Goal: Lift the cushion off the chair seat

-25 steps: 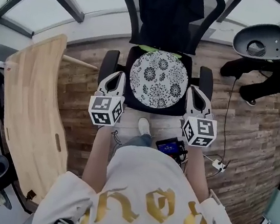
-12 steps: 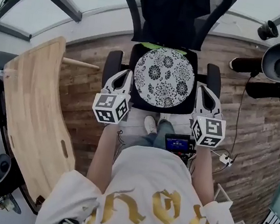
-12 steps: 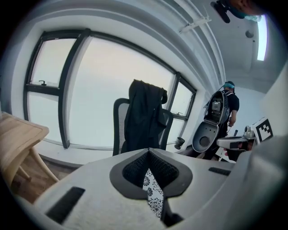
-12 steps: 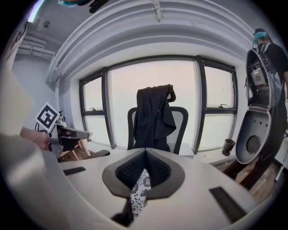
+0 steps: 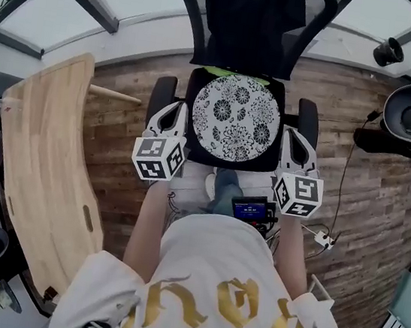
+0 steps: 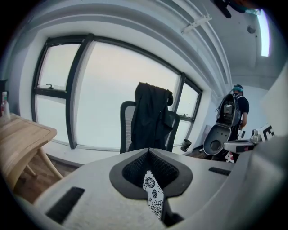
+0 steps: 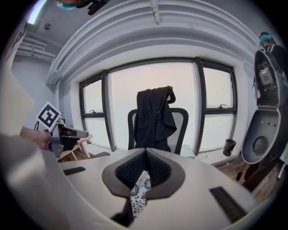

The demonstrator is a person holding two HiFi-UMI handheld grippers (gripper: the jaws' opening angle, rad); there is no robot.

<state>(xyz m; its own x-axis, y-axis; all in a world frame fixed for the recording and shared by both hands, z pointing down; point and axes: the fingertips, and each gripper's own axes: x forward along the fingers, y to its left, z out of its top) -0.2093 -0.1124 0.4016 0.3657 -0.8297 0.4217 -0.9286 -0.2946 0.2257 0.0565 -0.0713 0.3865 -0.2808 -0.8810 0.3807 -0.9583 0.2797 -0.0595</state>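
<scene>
Black-white cushion, left hand-held gripper, right hand-held gripper pinching side edges

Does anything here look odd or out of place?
Only small things: a dark jacket hangs over the chair backrest, and a green strip peeks out behind the floral cushion. Nothing looks spilled or broken.

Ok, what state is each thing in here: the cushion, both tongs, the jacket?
cushion, flat over the chair seat, pinched at both sides
left tongs, shut on the cushion's left edge
right tongs, shut on the cushion's right edge
jacket, draped over the chair's backrest
</scene>
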